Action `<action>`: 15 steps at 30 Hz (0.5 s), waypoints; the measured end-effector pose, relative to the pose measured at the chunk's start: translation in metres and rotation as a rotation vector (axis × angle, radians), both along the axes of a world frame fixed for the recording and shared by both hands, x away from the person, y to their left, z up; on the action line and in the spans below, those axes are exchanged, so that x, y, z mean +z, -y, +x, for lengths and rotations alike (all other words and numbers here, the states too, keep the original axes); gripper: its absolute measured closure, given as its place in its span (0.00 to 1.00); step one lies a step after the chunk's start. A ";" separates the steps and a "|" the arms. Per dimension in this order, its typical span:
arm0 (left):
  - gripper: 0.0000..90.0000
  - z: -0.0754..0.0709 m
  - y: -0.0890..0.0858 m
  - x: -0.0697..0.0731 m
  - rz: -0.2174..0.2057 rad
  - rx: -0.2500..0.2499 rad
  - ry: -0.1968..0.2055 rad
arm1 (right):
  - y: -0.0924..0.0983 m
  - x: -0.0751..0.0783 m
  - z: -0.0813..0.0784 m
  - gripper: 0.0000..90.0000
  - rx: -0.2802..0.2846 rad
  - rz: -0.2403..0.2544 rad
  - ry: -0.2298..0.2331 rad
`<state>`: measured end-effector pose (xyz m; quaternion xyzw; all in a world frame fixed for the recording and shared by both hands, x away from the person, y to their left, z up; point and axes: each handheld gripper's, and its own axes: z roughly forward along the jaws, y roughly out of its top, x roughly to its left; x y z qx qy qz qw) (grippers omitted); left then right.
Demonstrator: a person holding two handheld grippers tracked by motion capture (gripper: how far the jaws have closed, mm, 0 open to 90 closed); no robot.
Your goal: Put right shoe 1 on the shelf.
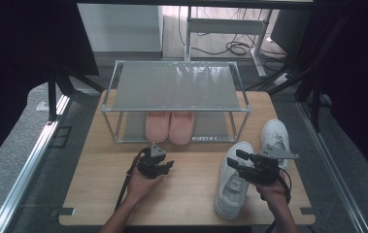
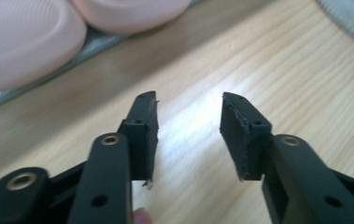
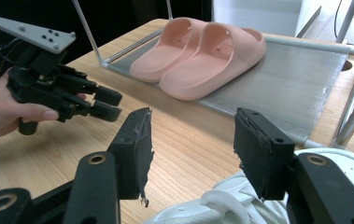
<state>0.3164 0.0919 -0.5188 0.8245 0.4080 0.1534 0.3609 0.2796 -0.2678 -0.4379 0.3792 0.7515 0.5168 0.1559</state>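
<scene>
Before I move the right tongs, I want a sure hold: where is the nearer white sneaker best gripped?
Probably the collar rim at the heel end of the nearer white sneaker, taken from above. The sneaker lies upright with its toe toward the shoe rack, and the right tongs hover open above its laces, so one jaw could drop inside its opening.

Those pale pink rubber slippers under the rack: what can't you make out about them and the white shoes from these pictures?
- Pale pink rubber slippers: high view, toes hidden under the grey mesh rack's top shelf.
- Nearer white lace-up sneaker: heel side covered by the right gripper.
- Farther white sneaker: rear hidden behind that gripper.
</scene>
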 end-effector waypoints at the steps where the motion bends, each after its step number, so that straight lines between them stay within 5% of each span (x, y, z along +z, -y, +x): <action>1: 0.62 -0.003 -0.002 0.000 -0.003 0.003 -0.001 | 0.000 0.000 0.000 0.53 0.001 0.000 0.000; 15: 0.56 -0.031 -0.027 0.003 -0.008 0.001 -0.012 | -0.005 -0.002 0.003 0.53 0.011 -0.004 -0.006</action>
